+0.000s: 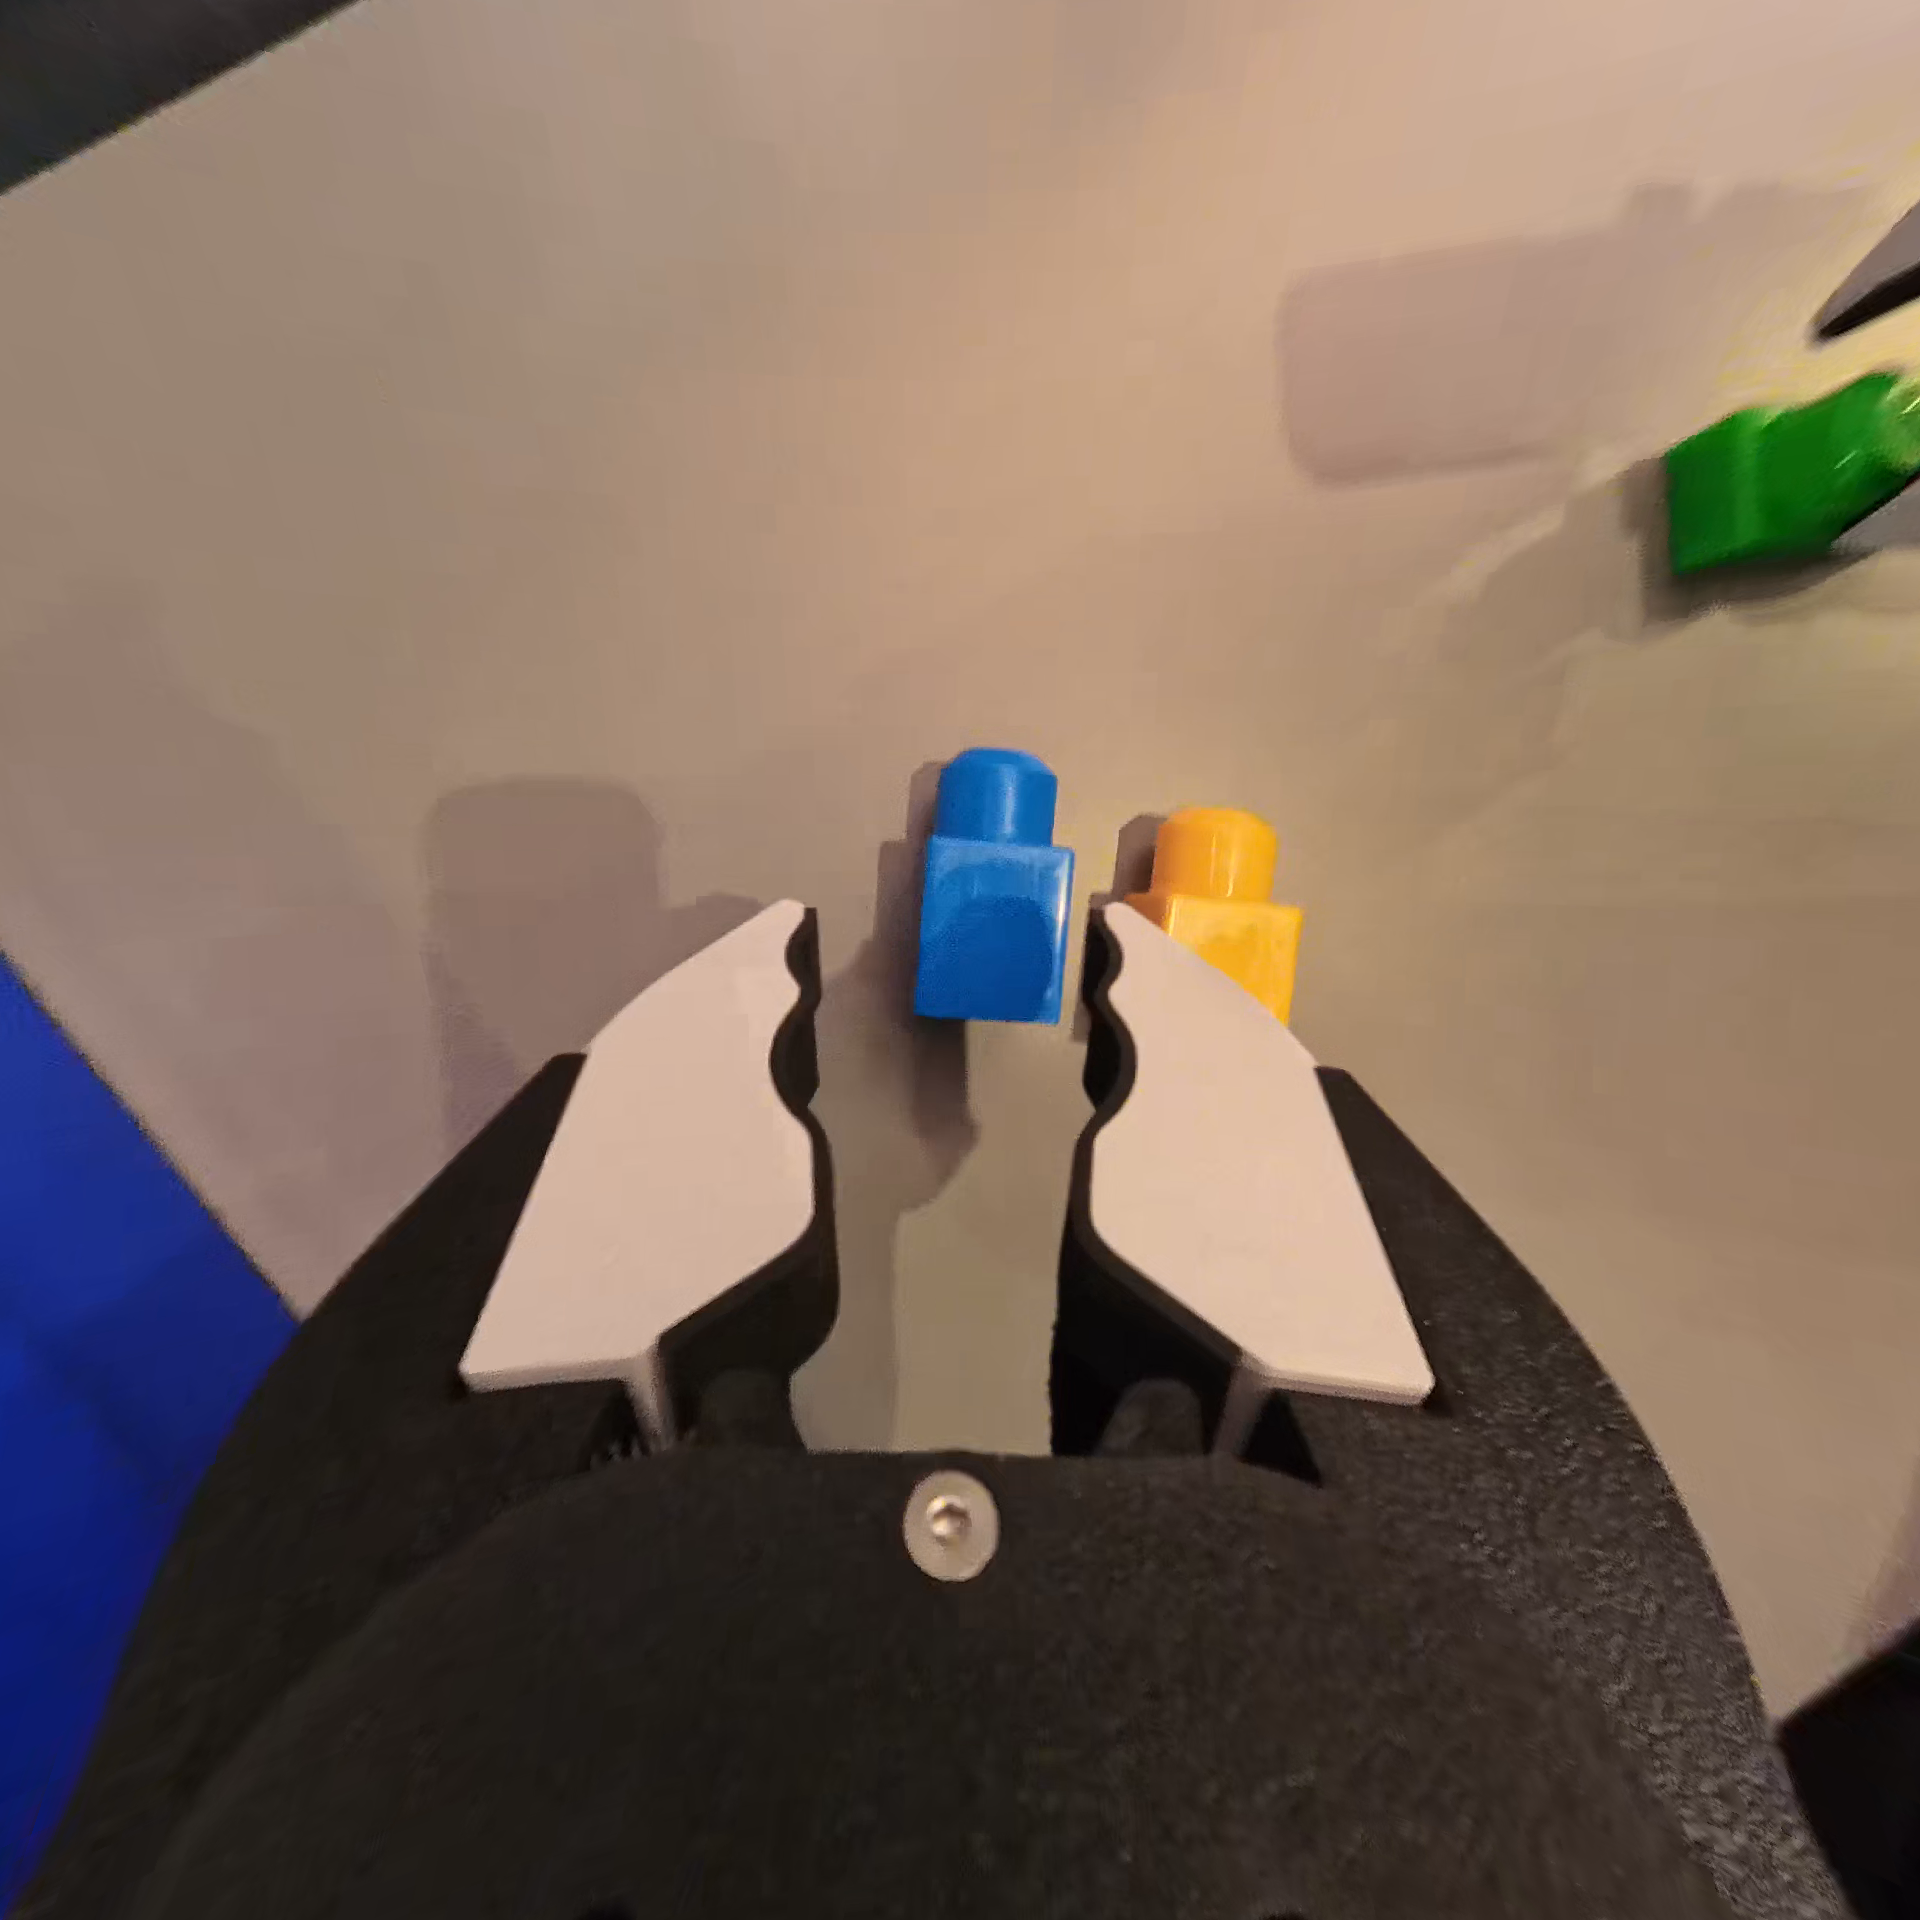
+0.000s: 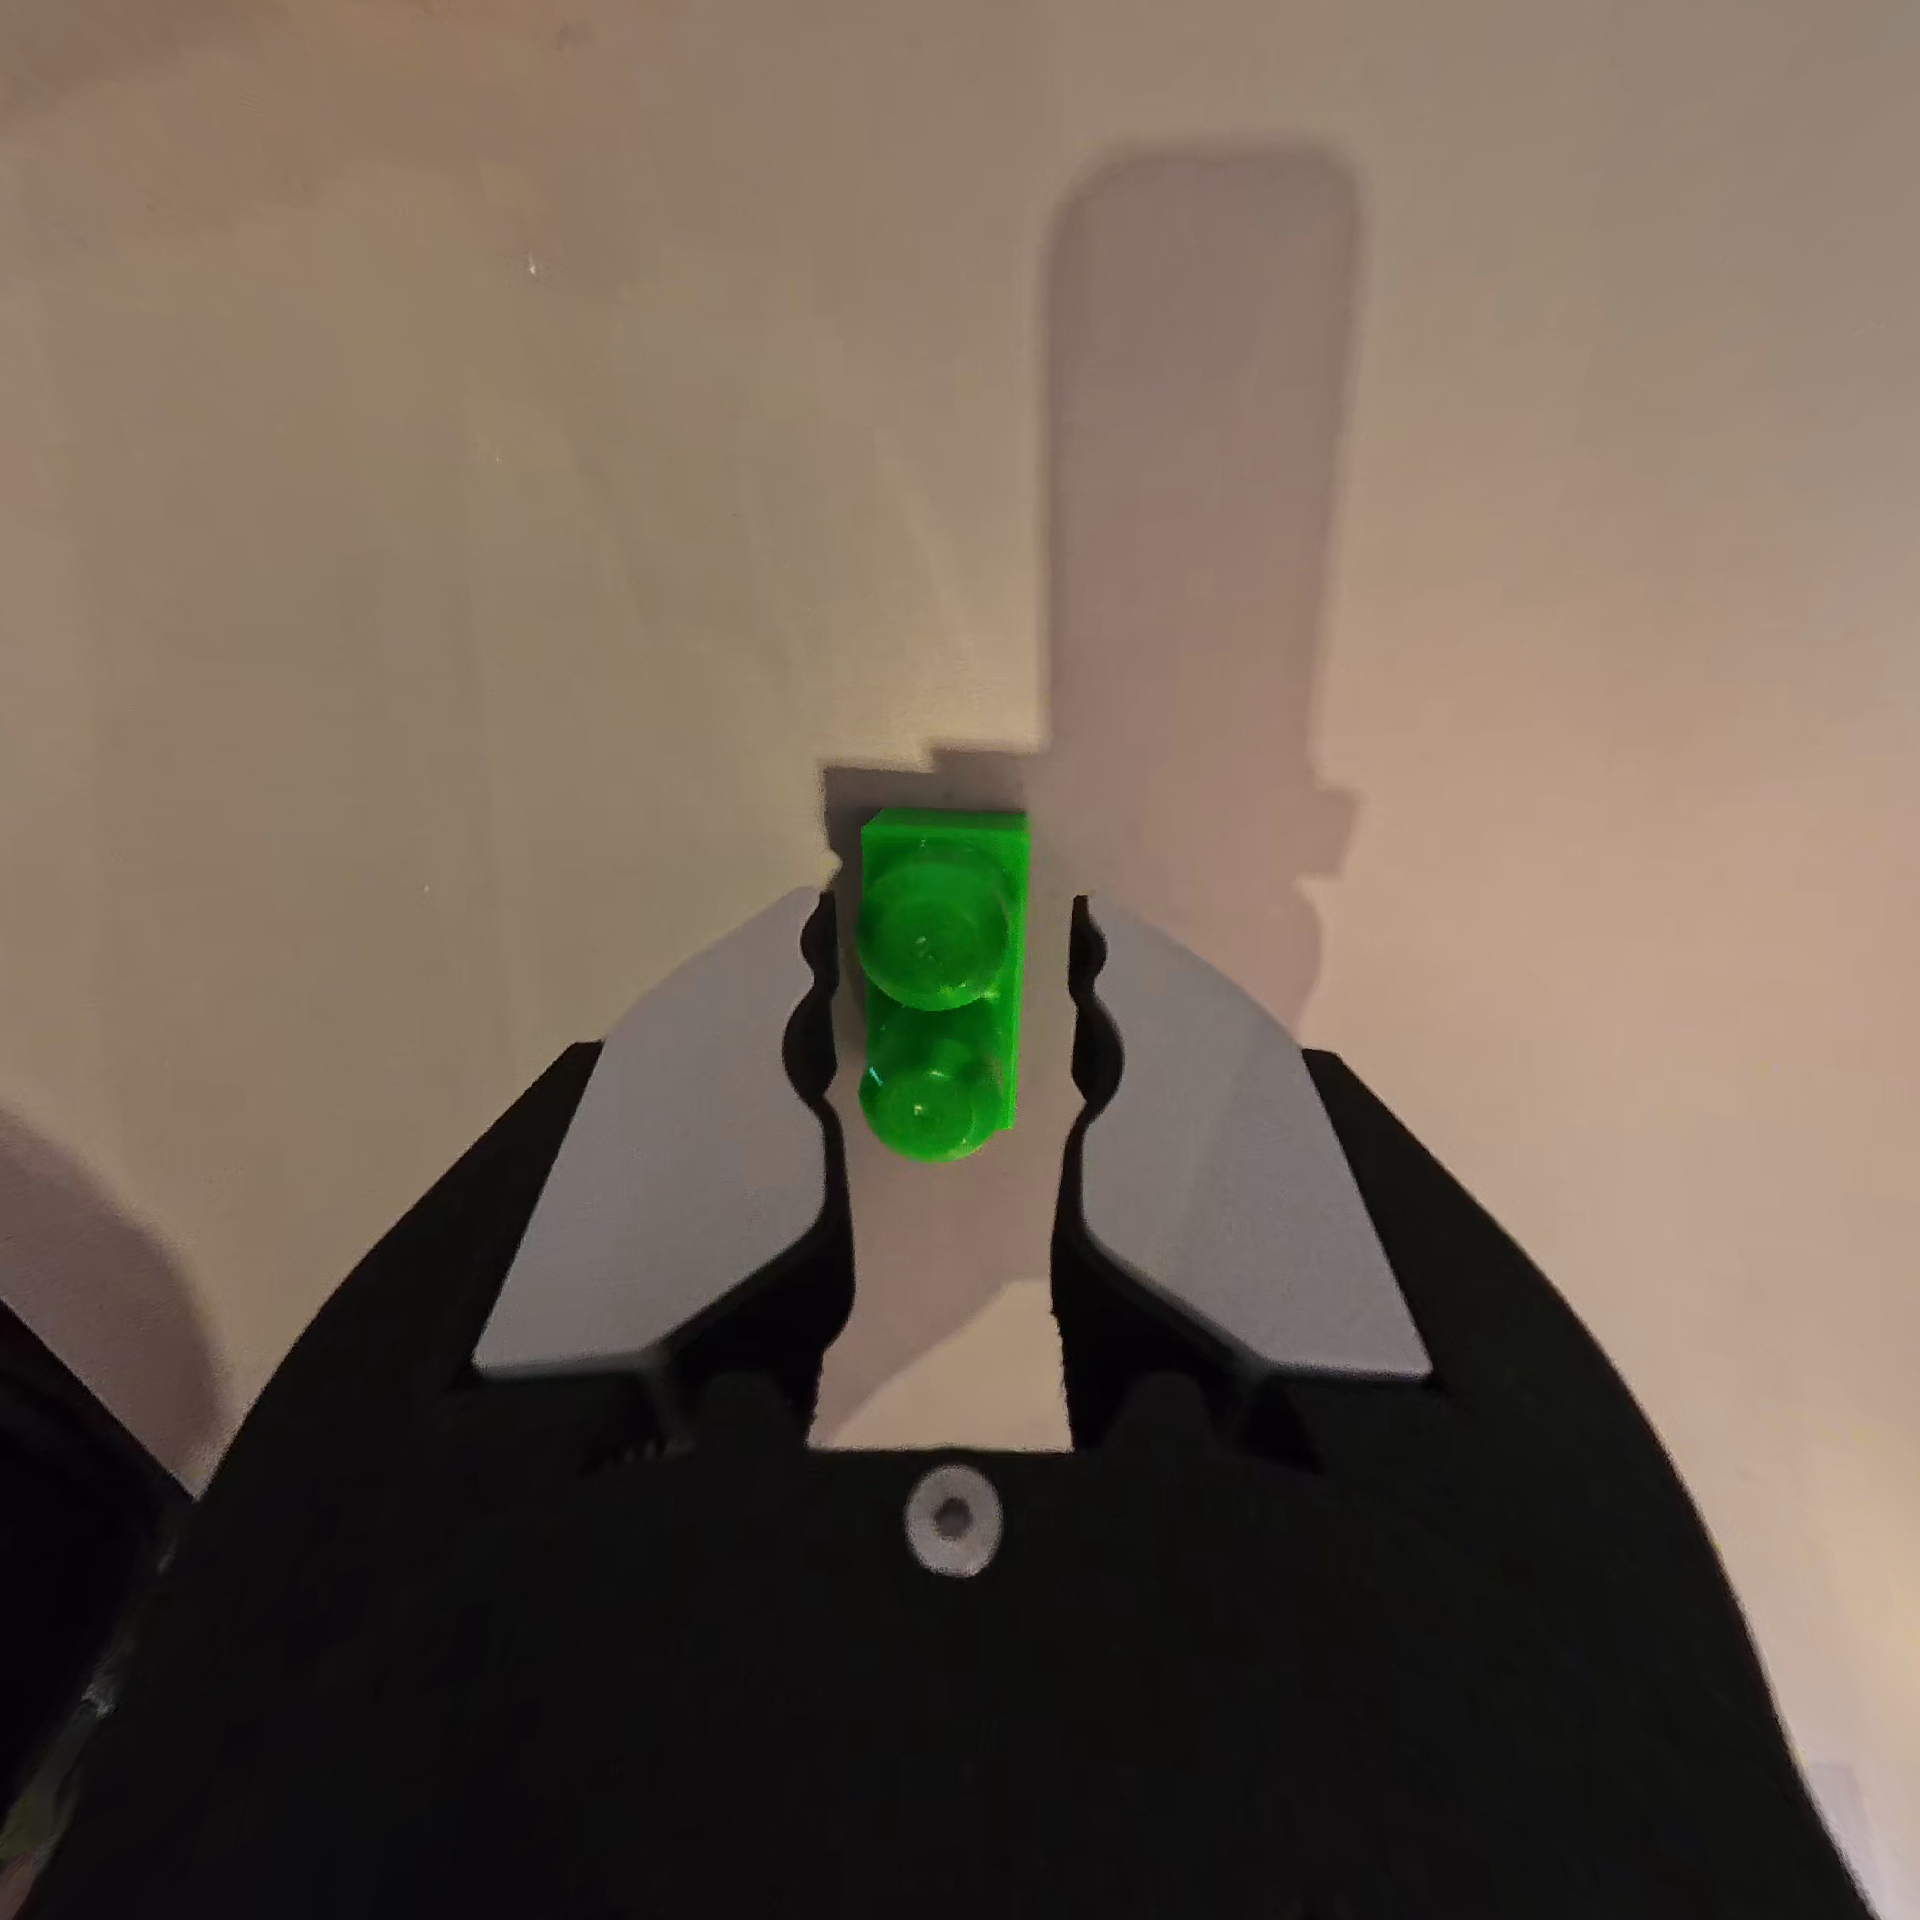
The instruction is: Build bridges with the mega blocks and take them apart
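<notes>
Reaching forward with fingers spread, the left gripper (image 1: 948,961) frames a blue block (image 1: 992,914) on the pale surface (image 1: 623,520), an orange block (image 1: 1226,904) just beside it. The right gripper (image 2: 948,961), also spread, brackets a two-stud green block (image 2: 940,982).

Hard to pin the room down, honestly. All you get is a plain beige counter (image 1: 727,468) under warm indoor light, a few toy blocks on it, and a blue patch (image 1: 94,1247) past its edge. Could be a home or a lab.
</notes>
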### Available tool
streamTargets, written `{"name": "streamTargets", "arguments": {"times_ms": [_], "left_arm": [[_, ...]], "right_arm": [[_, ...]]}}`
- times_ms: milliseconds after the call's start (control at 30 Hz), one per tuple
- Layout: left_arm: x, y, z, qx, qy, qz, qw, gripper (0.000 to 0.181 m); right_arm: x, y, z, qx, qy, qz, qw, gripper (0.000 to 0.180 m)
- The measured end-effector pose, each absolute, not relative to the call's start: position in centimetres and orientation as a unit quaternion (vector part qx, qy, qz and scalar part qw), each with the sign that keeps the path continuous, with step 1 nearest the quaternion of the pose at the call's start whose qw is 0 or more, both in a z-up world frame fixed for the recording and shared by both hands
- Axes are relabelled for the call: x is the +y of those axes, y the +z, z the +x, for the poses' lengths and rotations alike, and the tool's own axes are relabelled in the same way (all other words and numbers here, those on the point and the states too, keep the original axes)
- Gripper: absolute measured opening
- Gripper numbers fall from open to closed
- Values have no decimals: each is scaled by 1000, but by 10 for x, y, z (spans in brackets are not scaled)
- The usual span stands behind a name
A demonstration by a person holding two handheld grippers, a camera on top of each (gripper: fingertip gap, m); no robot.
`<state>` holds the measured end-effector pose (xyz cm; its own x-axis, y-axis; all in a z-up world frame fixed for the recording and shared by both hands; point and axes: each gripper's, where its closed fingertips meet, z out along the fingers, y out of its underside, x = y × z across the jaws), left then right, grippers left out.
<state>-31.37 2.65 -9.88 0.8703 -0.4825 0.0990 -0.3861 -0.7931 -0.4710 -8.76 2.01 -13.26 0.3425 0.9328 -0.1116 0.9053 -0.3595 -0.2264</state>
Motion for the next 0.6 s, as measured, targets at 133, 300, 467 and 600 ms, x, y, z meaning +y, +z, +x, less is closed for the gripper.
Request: {"name": "streamTargets", "arguments": {"times_ms": [133, 300, 467, 600], "left_arm": [[28, -105, -307, 196, -202, -941, 186, 44], [31, -109, -315, 194, -238, -939, 157, 36], [25, -117, -320, 219, -227, -943, 109, 37], [20, -126, -316, 239, -220, -942, 81, 36]], "right_arm": [[23, -129, -85, -561, 111, -817, 71, 41], [25, -126, -83, -557, 116, -819, 76, 38], [26, -124, -81, -557, 118, -818, 78, 37], [27, -121, -80, -556, 118, -818, 83, 37]]}}
